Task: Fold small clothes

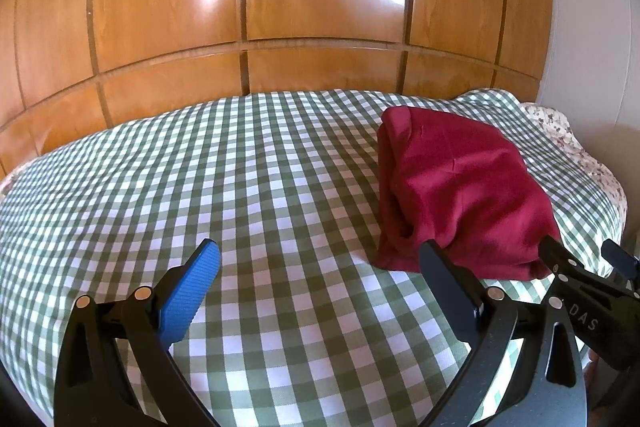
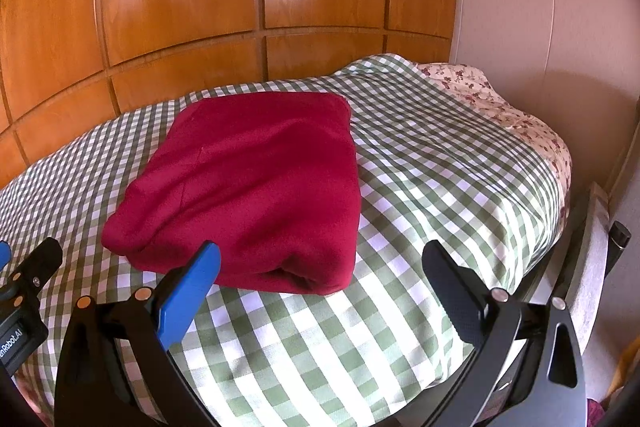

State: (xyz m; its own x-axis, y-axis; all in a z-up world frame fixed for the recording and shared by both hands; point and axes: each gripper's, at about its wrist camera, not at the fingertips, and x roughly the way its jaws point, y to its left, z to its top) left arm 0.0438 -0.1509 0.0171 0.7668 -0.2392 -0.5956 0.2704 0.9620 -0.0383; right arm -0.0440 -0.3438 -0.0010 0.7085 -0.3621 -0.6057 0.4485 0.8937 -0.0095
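A dark red garment [image 1: 460, 191] lies folded into a compact rectangle on the green-and-white checked bed cover [image 1: 240, 167]. In the right wrist view the red garment [image 2: 256, 187] sits just beyond my fingers, on the checked cover [image 2: 440, 187]. My left gripper [image 1: 320, 267] is open and empty, hovering above the cover to the left of the garment. My right gripper [image 2: 320, 267] is open and empty, just short of the garment's near edge. The right gripper also shows at the right edge of the left wrist view [image 1: 580, 259].
A glossy wooden panelled wardrobe [image 1: 280, 7] rises behind the bed. A floral sheet [image 2: 520, 115] shows at the bed's far right corner, beside a pale wall [image 2: 540, 7]. The bed's right edge [image 2: 560, 227] drops off near my right gripper.
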